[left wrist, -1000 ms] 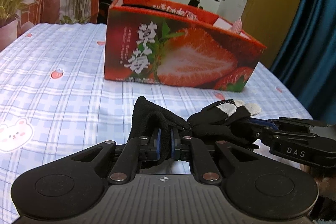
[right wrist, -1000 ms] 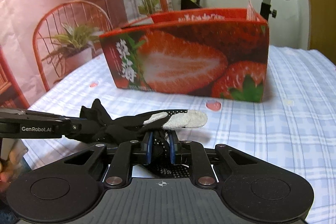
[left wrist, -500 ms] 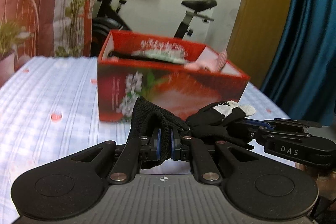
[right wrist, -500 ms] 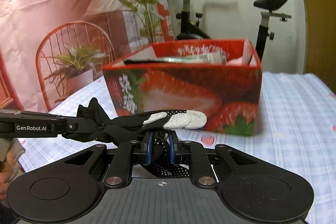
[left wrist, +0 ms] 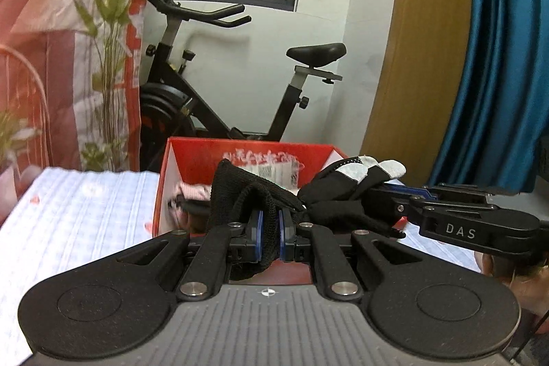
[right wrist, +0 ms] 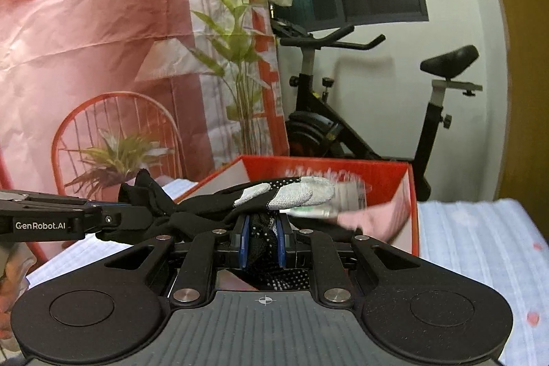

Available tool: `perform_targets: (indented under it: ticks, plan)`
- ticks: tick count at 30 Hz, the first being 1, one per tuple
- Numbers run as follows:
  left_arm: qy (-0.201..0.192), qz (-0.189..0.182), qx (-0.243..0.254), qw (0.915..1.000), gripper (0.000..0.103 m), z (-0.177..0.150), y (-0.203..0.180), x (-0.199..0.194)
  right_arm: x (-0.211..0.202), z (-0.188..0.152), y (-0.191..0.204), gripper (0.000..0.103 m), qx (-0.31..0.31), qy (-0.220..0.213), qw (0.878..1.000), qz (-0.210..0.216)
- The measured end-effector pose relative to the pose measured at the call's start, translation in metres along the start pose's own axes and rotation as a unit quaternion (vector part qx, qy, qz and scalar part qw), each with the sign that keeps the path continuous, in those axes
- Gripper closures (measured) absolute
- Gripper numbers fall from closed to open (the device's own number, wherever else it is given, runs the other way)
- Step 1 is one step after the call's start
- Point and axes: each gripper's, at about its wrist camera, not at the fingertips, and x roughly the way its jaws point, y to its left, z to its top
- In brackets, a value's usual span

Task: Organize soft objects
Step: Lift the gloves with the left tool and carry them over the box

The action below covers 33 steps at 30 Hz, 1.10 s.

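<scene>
Step in hand, as you can judge it: carrying the glove to the box.

Nearest you, the left gripper (left wrist: 271,237) is closed tight on the knit cuff end of the black glove (left wrist: 329,194); the blue pads pinch a fold of fabric with almost no gap. The right gripper (right wrist: 262,240) is likewise clamped, on the dotted palm part of the same glove (right wrist: 260,198). So the glove hangs stretched between your two tools, clear of the bed, its grey fingertips pointing forward over the box.

Just beyond: the red strawberry box (left wrist: 192,156), open at the top, standing on the checked bedsheet (left wrist: 85,211). Inside you can make out a pink cloth (right wrist: 374,216) and a white printed packet (left wrist: 278,167); both are blurred, so no more detail than that.

Next move, probably: bring both grippers forward until the glove is over the opening, lower it in, then let go with both. Keep the two ends level, or the loose fingers may catch on the near rim. The things already inside take up room on the right side; the left looks freer.

Far side: an exercise bike (left wrist: 219,84) behind the box, a green plant (left wrist: 109,33) and a red wire chair (right wrist: 116,139) to the left, a blue curtain (left wrist: 501,57) right. None stands in your path.
</scene>
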Motion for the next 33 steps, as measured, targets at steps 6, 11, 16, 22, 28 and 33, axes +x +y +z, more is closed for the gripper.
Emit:
perform_targets:
  ticks: [6, 11, 16, 22, 28, 33]
  plan:
    - [0.029, 0.007, -0.003, 0.9996, 0.093, 0.024, 0.011, 0.041, 0.045, 0.027, -0.010, 0.088, -0.014, 0.015, 1.000, -0.015]
    - [0.079, 0.011, -0.004, 0.9968, 0.093, 0.032, 0.018, 0.078, 0.084, 0.035, -0.023, 0.088, 0.002, 0.041, 0.999, -0.032]
    - [0.121, 0.016, -0.001, 0.9925, 0.093, 0.028, 0.022, 0.103, 0.115, 0.025, -0.033, 0.088, 0.006, 0.089, 0.995, -0.045]
    - [0.142, 0.023, -0.008, 0.9896, 0.093, 0.025, 0.029, 0.120, 0.144, 0.008, -0.041, 0.088, 0.032, 0.140, 0.988, -0.059]
    - [0.130, 0.022, 0.006, 0.9913, 0.092, 0.025, 0.028, 0.114, 0.153, 0.001, -0.045, 0.087, 0.040, 0.158, 0.985, -0.063]
    - [0.114, 0.030, 0.017, 0.9929, 0.058, 0.026, 0.022, 0.100, 0.142, 0.004, -0.047, 0.077, 0.038, 0.145, 0.986, -0.070]
